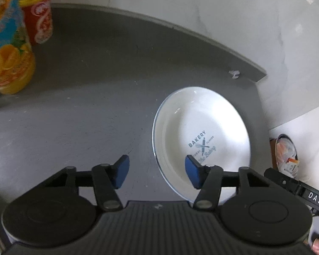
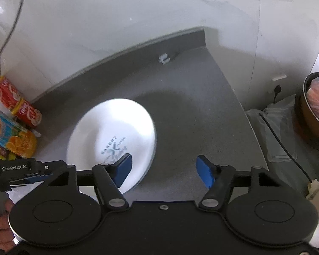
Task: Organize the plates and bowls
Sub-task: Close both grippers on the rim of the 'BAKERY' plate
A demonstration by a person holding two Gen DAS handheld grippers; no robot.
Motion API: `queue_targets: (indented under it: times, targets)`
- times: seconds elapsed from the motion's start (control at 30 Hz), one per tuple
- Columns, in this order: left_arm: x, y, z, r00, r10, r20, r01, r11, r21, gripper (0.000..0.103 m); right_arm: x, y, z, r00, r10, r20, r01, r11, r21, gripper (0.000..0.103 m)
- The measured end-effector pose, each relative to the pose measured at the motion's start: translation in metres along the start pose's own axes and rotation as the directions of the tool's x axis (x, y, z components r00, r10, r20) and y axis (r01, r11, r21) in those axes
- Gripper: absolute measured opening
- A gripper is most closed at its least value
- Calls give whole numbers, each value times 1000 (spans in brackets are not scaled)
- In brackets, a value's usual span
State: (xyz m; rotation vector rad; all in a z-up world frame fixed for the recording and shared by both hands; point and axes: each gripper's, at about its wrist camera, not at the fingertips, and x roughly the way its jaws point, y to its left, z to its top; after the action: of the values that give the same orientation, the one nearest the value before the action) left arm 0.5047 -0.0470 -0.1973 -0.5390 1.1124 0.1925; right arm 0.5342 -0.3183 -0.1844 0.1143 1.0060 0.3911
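- White plate [image 1: 202, 131] lies flat on grey counter [image 1: 85, 106], near its right end.
- Left gripper [image 1: 157, 171] spread wide, straddling plate's near-left rim; right gripper [image 2: 163, 170] also spread, empty.
- Advice: pinch rim squarely, lift level.

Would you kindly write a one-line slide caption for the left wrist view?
Open left gripper hovering at the near rim of a white "Bakery" plate on a grey counter, juice containers at left.

White plate [image 1: 202, 127] with blue "BAKERY" print, flat on grey counter [image 1: 85, 106]
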Motion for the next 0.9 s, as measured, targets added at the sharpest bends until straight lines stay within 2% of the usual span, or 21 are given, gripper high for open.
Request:
queue_targets:
  times: [0.17,0.33,0.43,0.57,0.63,0.7,0.77,0.83,0.87,0.9]
  targets:
    - [17,-3,7,1000,12,-12,-12,1000,8,44,22,-3,5,999,8,-35,-8,1000,-23,57]
    - [26,-4,10,999,29,-31,-29,1000,-9,29,38,-2,7,998,23,-61,-25,999,-37,49]
    - [31,-2,9,998,30,-46,-31,999,-25,23,43,0,6,997,27,-75,-30,999,-44,43]
    - [31,1,6,999,14,-36,-15,999,-42,21,49,1,5,996,35,-80,-40,998,-56,41]
    - [30,0,6,999,-1,-32,0,999,-35,13,52,1,4,995,51,-88,-55,997,-48,37]
    - [28,-2,5,1000,-2,-29,2,1000,-22,13,55,4,2,993,64,-95,-69,996,-54,31]
    - [26,-2,5,1000,-4,-30,3,1000,-17,13,58,9,1,993,62,-98,-69,995,-76,31]
    - [26,-2,5,999,-9,-36,9,1000,-13,12,59,13,0,993,66,-100,-75,993,-87,24]
    - [27,-3,5,999,-8,-37,8,1000,-9,12,60,16,1,992,77,-103,-86,992,-88,16]
    - [27,-5,5,999,-5,-37,5,1000,-2,12,59,19,0,993,68,-101,-79,992,-99,16]
